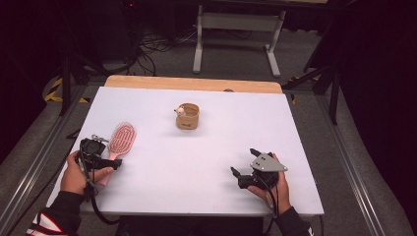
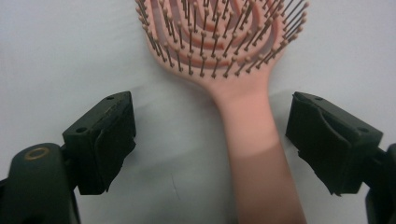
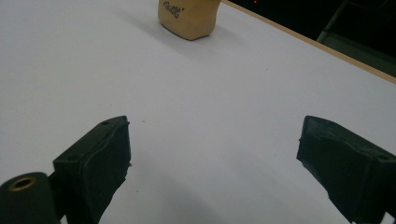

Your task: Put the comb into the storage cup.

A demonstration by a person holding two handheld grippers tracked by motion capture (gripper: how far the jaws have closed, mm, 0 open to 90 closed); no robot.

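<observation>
The left hand-held gripper [image 2: 210, 140] hangs low over the white surface [image 1: 206, 162] with its jaws spread wide, one on each side of the handle of a pink plastic paddle hairbrush [image 2: 233, 70], touching neither side. The bristled head lies just ahead of the jaws. The right hand-held gripper [image 3: 215, 158] is also wide apart and grips nothing; a tan round cup [image 3: 189, 16] stands well ahead of it.

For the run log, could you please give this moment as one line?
left claw: open, straddling pink hairbrush handle | right claw: open, above bare table | tan cup: untouched
</observation>
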